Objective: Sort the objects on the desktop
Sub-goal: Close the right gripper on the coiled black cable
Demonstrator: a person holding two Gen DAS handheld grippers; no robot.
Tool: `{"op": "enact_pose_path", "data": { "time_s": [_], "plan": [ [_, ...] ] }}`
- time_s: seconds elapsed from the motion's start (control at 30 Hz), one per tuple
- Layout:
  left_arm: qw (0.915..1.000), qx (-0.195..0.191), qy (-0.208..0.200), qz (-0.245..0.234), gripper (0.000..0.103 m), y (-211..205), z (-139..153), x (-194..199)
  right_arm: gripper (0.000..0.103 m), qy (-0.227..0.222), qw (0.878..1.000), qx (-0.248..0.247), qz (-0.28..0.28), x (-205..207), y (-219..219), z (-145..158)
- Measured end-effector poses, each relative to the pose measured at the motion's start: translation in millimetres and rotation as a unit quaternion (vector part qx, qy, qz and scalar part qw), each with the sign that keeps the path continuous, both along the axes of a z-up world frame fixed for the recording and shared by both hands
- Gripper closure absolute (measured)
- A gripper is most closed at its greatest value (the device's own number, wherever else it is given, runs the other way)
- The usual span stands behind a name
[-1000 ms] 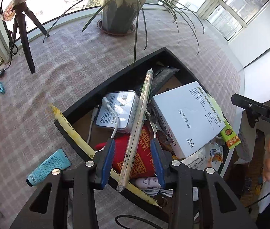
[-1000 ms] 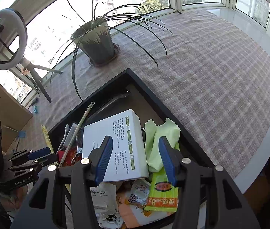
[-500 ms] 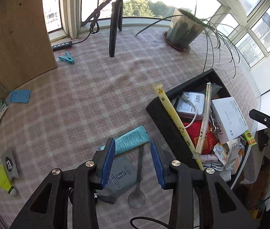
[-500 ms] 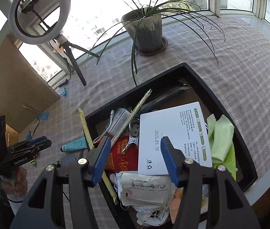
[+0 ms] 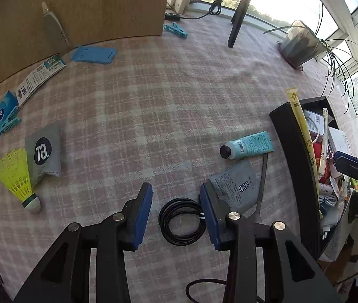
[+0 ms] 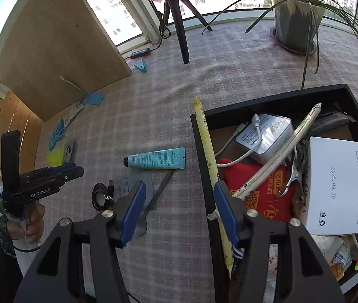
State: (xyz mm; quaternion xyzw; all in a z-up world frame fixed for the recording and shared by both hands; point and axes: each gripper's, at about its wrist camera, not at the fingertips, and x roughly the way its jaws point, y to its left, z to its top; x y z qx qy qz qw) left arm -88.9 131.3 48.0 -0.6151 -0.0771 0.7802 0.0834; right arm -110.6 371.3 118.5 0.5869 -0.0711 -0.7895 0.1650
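- The left tool [image 5: 175,212] hangs half open and empty, jaws either side of the coiled black cable [image 5: 182,221] on the desk [image 5: 153,101], left of the black tray [image 5: 297,156].
- The right tool [image 6: 177,205], its jaws just widened and empty, straddles the tray's near wall, farther from the cable.

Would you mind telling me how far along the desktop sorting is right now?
Done: the black tray already holds many items. In hand: nothing; the left gripper is open over the coiled black cable, and the right gripper is open. Left: the blue tube, grey pouch and shuttlecock.
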Motion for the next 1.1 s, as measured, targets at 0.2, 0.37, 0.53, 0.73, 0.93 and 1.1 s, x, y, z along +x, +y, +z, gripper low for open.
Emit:
{"op": "enact_pose_path", "data": {
  "time_s": [0.2,0.37,0.53,0.73,0.93,1.1],
  "plan": [
    [0.9997,0.007,-0.025,0.002,0.066,-3,-29,19,0.048,-0.042,0.998,-0.011,0.036,8,-44,-33],
    [0.9992,0.027,-0.028,0.004,0.066,-3,-38,33,0.048,-0.064,0.995,-0.041,0.057,11,-78,-49],
    [0.9993,0.028,-0.025,-0.003,0.066,2,-44,44,0.048,-0.082,0.992,-0.055,0.081,9,-113,-66],
    [0.9993,0.032,-0.011,-0.014,0.059,9,-46,51,0.058,-0.114,0.988,-0.064,0.086,1,-140,-90],
    [0.9991,0.035,0.001,-0.025,0.054,16,-46,50,0.067,-0.130,0.985,-0.055,0.101,1,-159,-108],
    [0.9985,0.050,0.006,-0.019,0.050,17,-47,46,0.068,-0.120,0.987,-0.049,0.097,1,-164,-107]
  ]
}}
